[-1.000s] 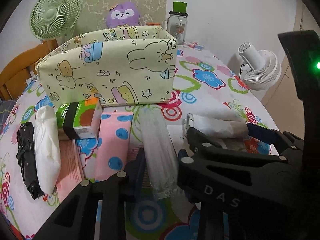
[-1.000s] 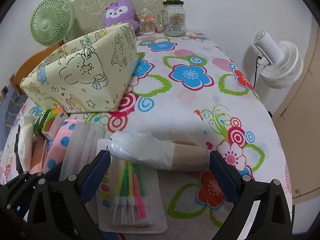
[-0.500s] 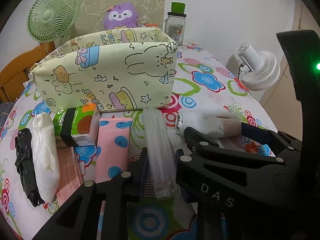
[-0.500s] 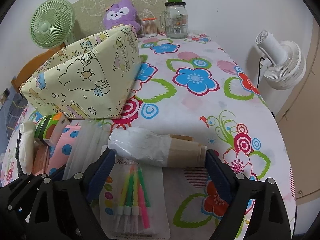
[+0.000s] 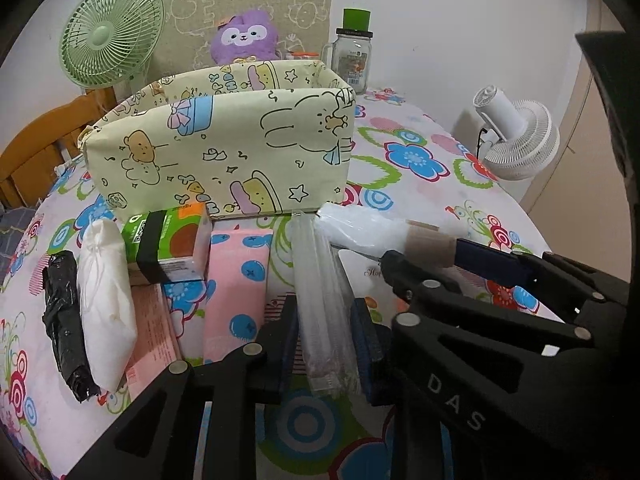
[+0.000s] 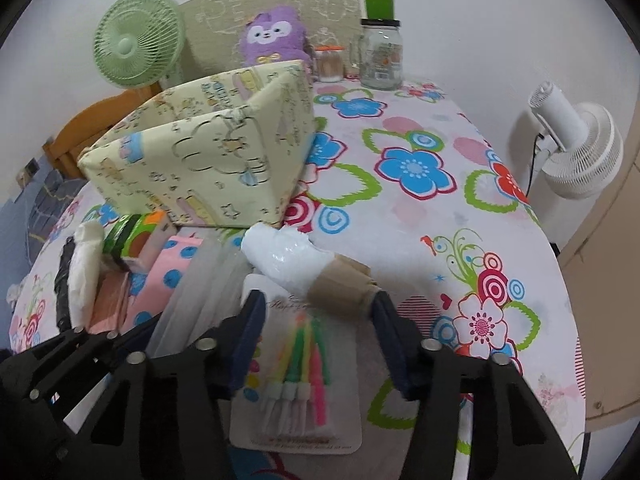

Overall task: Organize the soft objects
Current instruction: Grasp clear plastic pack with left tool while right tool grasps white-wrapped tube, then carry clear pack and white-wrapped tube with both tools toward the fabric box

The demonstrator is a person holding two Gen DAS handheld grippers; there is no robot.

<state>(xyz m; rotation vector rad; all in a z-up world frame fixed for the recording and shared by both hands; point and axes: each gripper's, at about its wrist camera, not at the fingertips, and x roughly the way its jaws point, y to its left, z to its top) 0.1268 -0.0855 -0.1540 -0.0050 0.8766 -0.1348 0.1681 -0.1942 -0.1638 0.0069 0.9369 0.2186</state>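
A yellow cartoon-print fabric bin [image 5: 224,152] stands on the flowered table [image 5: 416,184]; it also shows in the right wrist view [image 6: 200,172]. My left gripper [image 5: 326,344] is shut on a clear plastic sleeve pack [image 5: 320,292], lifted in front of the bin. My right gripper [image 6: 316,320] is half closed around the cardboard end of a roll of white plastic bags [image 6: 292,260], lifted off the table. The roll also shows in the left wrist view [image 5: 368,232]. Whether the pads press the roll is unclear.
In front of the bin lie a black bundle [image 5: 64,320], a white pouch [image 5: 104,300], a green tissue pack [image 5: 168,244], a pink dotted pack [image 5: 236,284]. A candle card [image 6: 296,376] lies under my right gripper. Green fan [image 5: 108,36], purple plush [image 5: 244,36], jar [image 5: 352,60] and white fan [image 5: 516,136] ring the table.
Both grippers rose and moved toward the bin. The right jaws narrowed around the roll's cardboard end and the roll tilted up. The clear sleeve pack came up with the left gripper.
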